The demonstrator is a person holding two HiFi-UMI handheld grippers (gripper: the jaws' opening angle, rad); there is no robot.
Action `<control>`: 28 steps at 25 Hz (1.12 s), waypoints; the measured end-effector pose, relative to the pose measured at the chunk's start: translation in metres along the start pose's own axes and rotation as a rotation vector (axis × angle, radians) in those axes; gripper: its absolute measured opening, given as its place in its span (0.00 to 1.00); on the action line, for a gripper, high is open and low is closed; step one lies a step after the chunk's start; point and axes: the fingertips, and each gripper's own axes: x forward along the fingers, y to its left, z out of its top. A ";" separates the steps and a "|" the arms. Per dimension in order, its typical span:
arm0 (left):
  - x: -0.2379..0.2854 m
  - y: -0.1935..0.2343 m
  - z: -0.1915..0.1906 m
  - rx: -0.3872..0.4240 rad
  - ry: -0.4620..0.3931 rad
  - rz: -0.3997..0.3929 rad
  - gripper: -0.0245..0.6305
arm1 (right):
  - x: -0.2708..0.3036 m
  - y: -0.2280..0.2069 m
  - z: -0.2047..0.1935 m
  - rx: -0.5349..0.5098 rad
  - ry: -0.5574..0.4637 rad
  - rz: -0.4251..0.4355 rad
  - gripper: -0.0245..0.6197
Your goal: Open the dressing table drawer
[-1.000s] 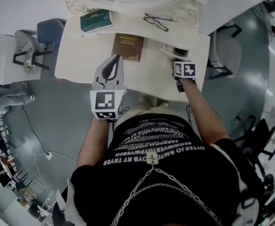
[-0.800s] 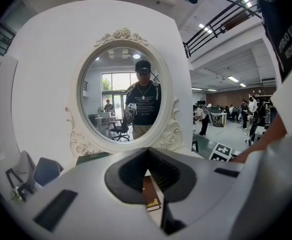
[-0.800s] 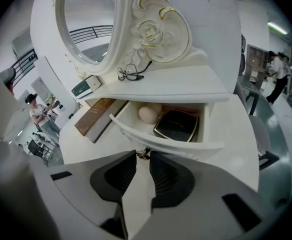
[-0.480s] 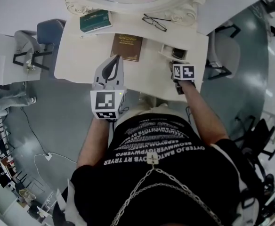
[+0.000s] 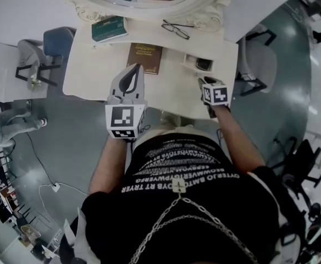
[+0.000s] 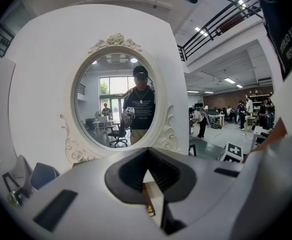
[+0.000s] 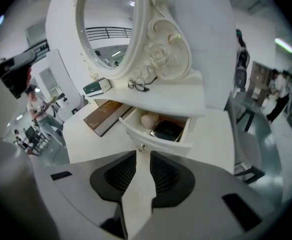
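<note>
Two grippers are seen in the head view above the white dressing table (image 5: 89,76), the left gripper (image 5: 136,67) and the right gripper (image 5: 203,82). One drawer (image 5: 196,64), white and pulled out, is found at eleven o'clock from the right gripper. One green book (image 5: 108,28), one brown book (image 5: 144,56) and one pair of glasses (image 5: 176,29) are counted. In the left gripper view the jaws are seen closed tip to tip on nothing. In the right gripper view the jaws are parted by a narrow gap, having just been opening, with nothing between them. The drawer's single knob (image 7: 142,147) is seen at twelve o'clock just beyond them, and one pale round thing (image 7: 149,120) and one dark case (image 7: 166,129) are shown inside.
</note>
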 end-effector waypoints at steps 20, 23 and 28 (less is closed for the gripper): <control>-0.045 -0.092 0.076 -0.050 -0.174 -0.078 0.04 | -0.315 0.048 0.117 -0.292 -0.804 0.081 0.04; -0.052 -0.104 0.080 -0.042 -0.177 -0.087 0.04 | -0.325 0.053 0.105 -0.310 -0.806 0.087 0.04; -0.058 -0.120 0.075 -0.024 -0.154 -0.101 0.04 | -0.322 0.051 0.085 -0.298 -0.786 0.102 0.04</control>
